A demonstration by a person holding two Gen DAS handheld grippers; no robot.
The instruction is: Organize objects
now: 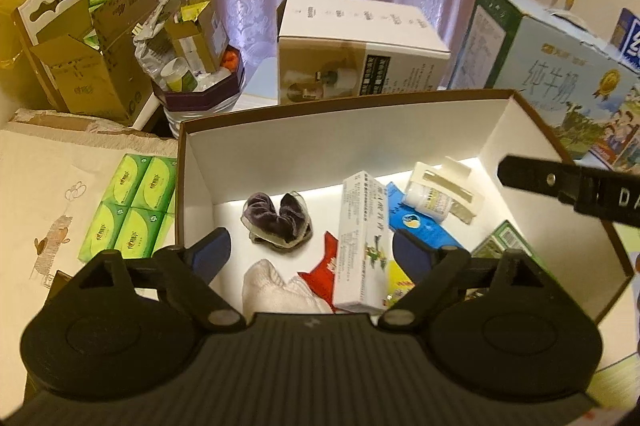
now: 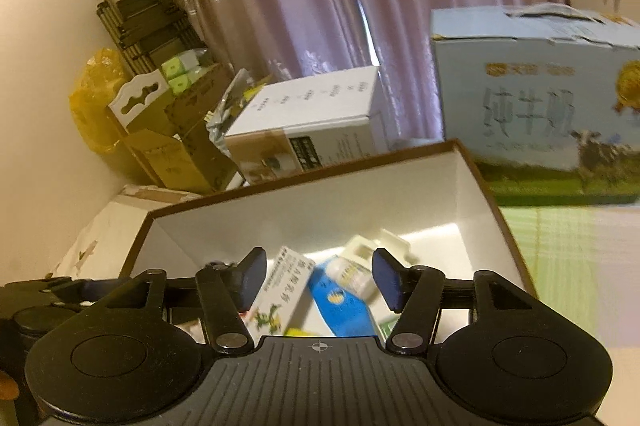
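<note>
An open brown box with white inside [image 1: 200,161] holds several things: a dark purple cloth [image 1: 276,220], a white cloth [image 1: 276,292], a red packet [image 1: 324,276], a long white medicine carton [image 1: 362,238], a blue packet [image 1: 420,224], a small white bottle [image 1: 426,199] and a white plastic holder [image 1: 448,177]. My left gripper [image 1: 310,256] is open and empty above the box's near side. My right gripper [image 2: 320,280] is open and empty above the same box [image 2: 480,169], over the carton [image 2: 280,290], blue packet [image 2: 340,306] and bottle [image 2: 354,274].
A pack of green tissues [image 1: 132,205] lies left of the box on a pale cloth. Behind stand a white carton [image 1: 360,49], a blue milk carton [image 1: 560,81], brown cardboard boxes [image 1: 92,65] and a round tub of clutter [image 1: 200,81]. Curtains hang behind.
</note>
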